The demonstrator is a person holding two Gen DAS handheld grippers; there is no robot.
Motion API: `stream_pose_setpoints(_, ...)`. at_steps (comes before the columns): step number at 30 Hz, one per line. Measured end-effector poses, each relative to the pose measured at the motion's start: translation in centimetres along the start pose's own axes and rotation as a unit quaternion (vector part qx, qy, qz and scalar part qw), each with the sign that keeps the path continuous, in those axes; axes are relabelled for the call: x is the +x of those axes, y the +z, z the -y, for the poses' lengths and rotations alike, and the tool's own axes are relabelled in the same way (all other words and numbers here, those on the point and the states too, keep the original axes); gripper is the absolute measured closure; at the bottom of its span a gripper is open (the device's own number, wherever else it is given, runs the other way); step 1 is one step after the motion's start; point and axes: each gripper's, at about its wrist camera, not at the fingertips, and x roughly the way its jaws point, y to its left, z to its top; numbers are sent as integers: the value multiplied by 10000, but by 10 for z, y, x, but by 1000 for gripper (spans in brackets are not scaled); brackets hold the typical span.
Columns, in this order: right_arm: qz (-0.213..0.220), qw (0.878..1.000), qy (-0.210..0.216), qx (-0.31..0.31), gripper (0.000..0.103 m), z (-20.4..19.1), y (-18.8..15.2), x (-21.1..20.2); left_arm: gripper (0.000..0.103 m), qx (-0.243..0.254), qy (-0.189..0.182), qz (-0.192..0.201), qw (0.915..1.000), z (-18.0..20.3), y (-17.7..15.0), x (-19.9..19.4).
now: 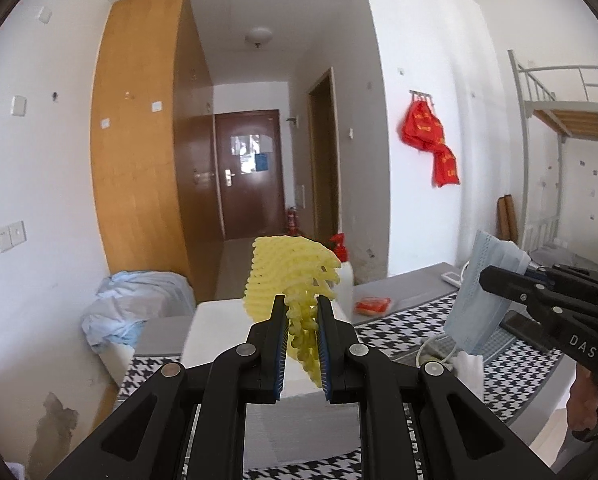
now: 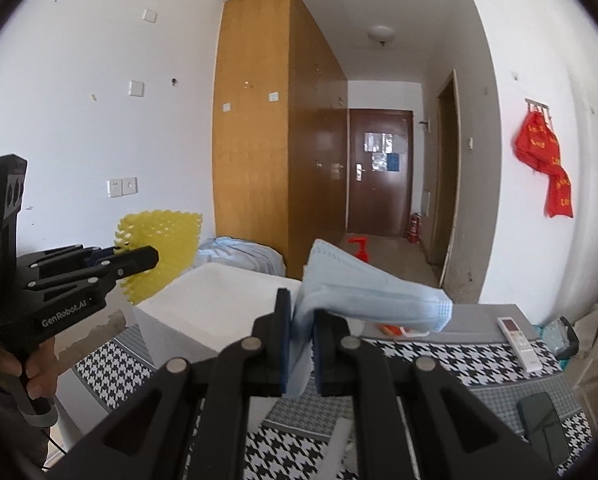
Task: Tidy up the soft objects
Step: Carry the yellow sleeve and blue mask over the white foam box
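Note:
A yellow foam net sleeve (image 1: 291, 276) is pinched in my left gripper (image 1: 302, 312), which is shut on it and holds it in the air over a white foam box (image 1: 235, 328). From the right wrist view the same yellow net (image 2: 159, 248) sticks out of the left gripper (image 2: 147, 260) at the left. A pale blue face mask (image 2: 363, 292) droops to the right from my right gripper (image 2: 301, 320), shut on it above the box (image 2: 207, 304). In the left wrist view the mask (image 1: 483, 292) hangs from the right gripper (image 1: 489, 278) at the right edge.
A houndstooth cloth (image 2: 451, 360) covers the surface below, with a white remote (image 2: 519, 340) and a dark phone (image 2: 543, 420) on it. An orange packet (image 1: 373, 305) and a white bottle with red cap (image 1: 343, 268) sit behind the box. Crumpled blue bedding (image 1: 135, 304) lies at the left.

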Motion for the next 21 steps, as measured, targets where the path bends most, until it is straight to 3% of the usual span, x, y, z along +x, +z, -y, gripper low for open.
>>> stream_pose_setpoints(21, -27, 9972, 690, -278, 91, -40, 23, 41, 88, -255, 736, -90, 9969, -55, -11, -3)
